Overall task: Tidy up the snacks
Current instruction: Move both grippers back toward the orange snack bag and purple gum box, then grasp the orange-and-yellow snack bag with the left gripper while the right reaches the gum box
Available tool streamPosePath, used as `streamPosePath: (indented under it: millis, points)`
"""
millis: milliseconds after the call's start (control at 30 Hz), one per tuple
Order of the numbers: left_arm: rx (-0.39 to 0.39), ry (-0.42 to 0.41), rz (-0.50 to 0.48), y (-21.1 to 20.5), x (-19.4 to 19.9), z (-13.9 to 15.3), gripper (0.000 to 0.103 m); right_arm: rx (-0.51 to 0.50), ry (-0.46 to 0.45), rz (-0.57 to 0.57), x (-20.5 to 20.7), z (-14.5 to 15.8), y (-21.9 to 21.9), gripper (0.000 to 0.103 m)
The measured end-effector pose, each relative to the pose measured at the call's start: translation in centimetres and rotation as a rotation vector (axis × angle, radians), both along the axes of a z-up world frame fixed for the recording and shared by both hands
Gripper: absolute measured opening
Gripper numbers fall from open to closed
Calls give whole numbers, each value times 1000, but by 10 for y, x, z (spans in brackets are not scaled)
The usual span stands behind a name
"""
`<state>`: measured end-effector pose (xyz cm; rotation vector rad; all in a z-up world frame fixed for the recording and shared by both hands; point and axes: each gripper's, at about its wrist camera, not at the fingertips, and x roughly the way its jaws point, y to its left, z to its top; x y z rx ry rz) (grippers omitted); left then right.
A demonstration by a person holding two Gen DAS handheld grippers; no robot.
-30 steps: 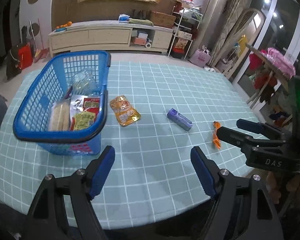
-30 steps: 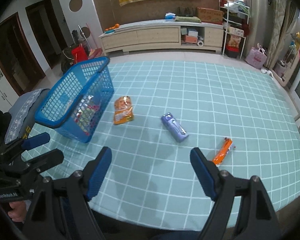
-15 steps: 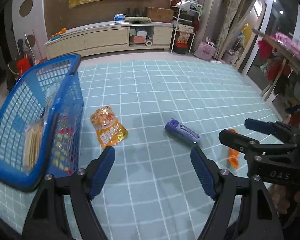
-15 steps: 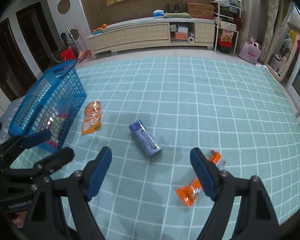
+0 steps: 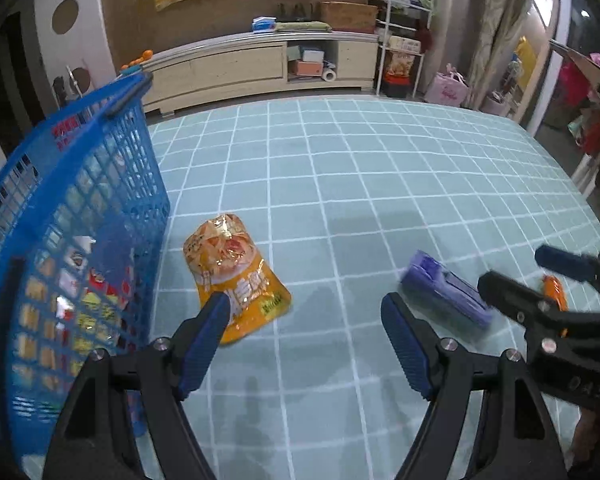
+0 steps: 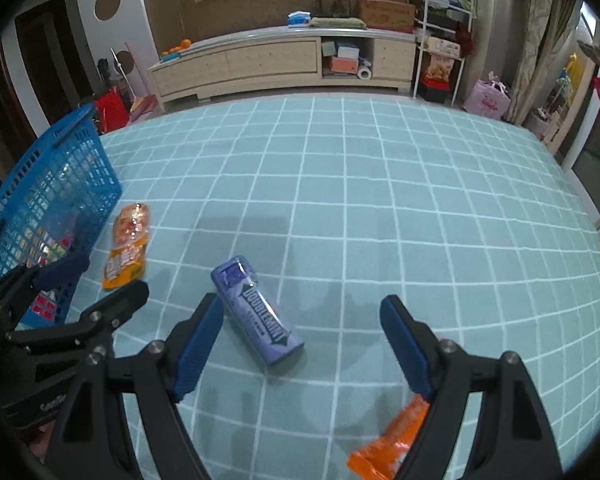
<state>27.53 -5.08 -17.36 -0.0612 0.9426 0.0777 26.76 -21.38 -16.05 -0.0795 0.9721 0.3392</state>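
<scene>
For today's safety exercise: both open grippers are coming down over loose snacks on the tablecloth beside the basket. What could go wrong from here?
1. The left gripper is near the blue basket; it might knock its wall while taking the yellow pouch.
2. The right gripper sits between the purple pack and the orange packet, so it may catch the wrong one.
3. Both grippers work close together and could collide.

One blue mesh basket point(image 5: 80, 208) with several packets inside, count unclear, three snacks loose on one checked tablecloth point(image 6: 380, 200): one yellow pouch point(image 5: 236, 276), one purple pack point(image 6: 260, 312), one orange wrapper point(image 6: 388, 444), two grippers.
</scene>
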Motion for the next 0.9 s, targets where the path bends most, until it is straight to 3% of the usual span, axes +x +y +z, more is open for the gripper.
streamPosePath:
  millis: [200, 400, 600, 700, 767, 833, 900]
  points:
    - [42, -6, 96, 7, 19, -10, 76, 8, 16, -21, 14, -14, 4, 84]
    - [51, -10, 252, 24, 36, -19, 76, 31, 25, -38, 13, -17, -1, 84]
    - [54, 21, 247, 28, 51, -29, 76, 40, 7, -36, 7, -11, -4, 84]
    - [19, 39, 268, 33, 54, -31, 76, 58, 17, -41, 6, -10, -7, 84]
    - [20, 39, 244, 32, 55, -28, 72, 59, 14, -42, 4, -9, -9, 84]
    - [8, 34, 214, 30, 54, -25, 47, 62, 15, -49, 2, -8, -10, 84]
    - [9, 38, 180, 25, 53, -22, 38, 72, 21, -57, 0, -8, -12, 84]
